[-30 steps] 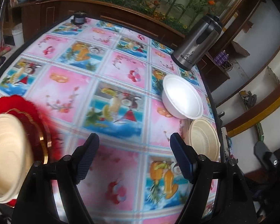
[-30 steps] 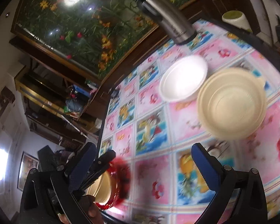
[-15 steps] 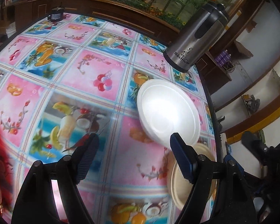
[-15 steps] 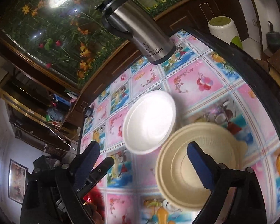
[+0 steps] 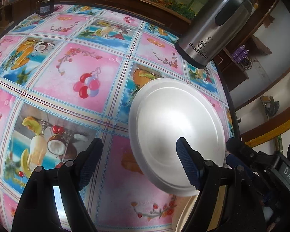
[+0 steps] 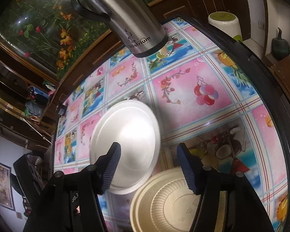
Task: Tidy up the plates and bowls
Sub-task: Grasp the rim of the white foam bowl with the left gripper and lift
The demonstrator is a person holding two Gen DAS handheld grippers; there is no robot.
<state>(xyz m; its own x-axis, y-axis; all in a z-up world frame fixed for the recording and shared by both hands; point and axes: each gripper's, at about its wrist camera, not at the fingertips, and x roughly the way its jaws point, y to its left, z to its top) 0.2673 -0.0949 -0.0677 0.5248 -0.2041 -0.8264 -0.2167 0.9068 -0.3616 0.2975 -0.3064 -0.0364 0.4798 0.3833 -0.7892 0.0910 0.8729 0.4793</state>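
A white foam bowl sits on the patterned tablecloth near the table's right edge; it also shows in the right wrist view. A cream ribbed bowl lies just beside it, and only its rim shows in the left wrist view. My left gripper is open, its right finger over the white bowl's near side. My right gripper is open, its left finger over the white bowl and its right finger above the cream bowl's rim. Neither holds anything.
A tall steel thermos jug stands behind the white bowl near the table's far right edge, also in the right wrist view. The table's dark rim curves close on the right. A small dark box sits at the far left edge.
Both grippers have moved in toward the white and cream bowls, which now fill the near view. The red and gold plate stack has left the left wrist view.
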